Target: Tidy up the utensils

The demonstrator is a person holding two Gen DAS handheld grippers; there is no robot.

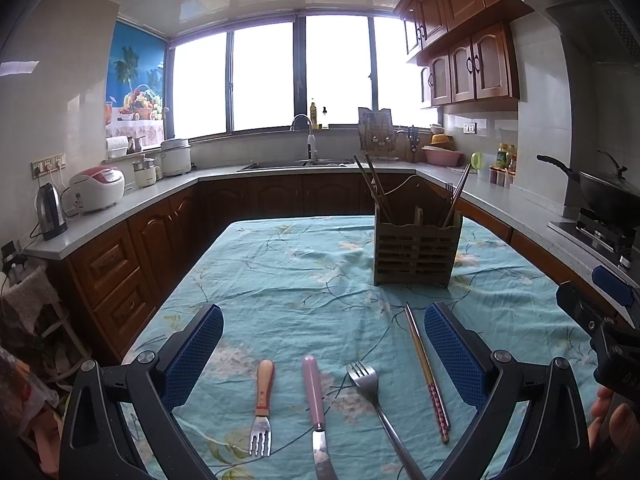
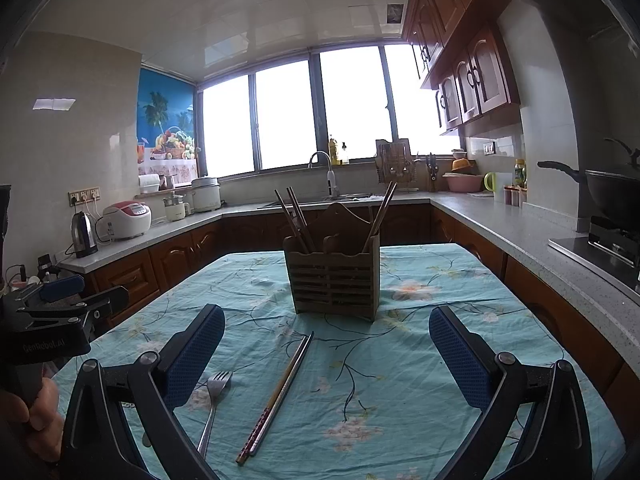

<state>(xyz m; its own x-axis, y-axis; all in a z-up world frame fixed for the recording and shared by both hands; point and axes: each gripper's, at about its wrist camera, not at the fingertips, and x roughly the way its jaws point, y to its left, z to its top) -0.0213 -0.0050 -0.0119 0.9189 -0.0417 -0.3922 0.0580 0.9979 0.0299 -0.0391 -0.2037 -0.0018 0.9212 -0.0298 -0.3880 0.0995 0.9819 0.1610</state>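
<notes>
On the bench's wrinkled floral cloth (image 1: 280, 272) stands a slatted wooden holder (image 1: 416, 252); left gripper (image 1: 324, 356) and right gripper (image 2: 326, 356) gape wide, empty.

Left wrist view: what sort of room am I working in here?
A home kitchen, most likely. A sink sits under the window, a rice cooker and kettle stand on the counter, and a wok is on the stove.

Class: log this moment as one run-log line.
left: open | right: open | holder: some chopsticks in | cloth: forks, knife, chopsticks loose
</notes>
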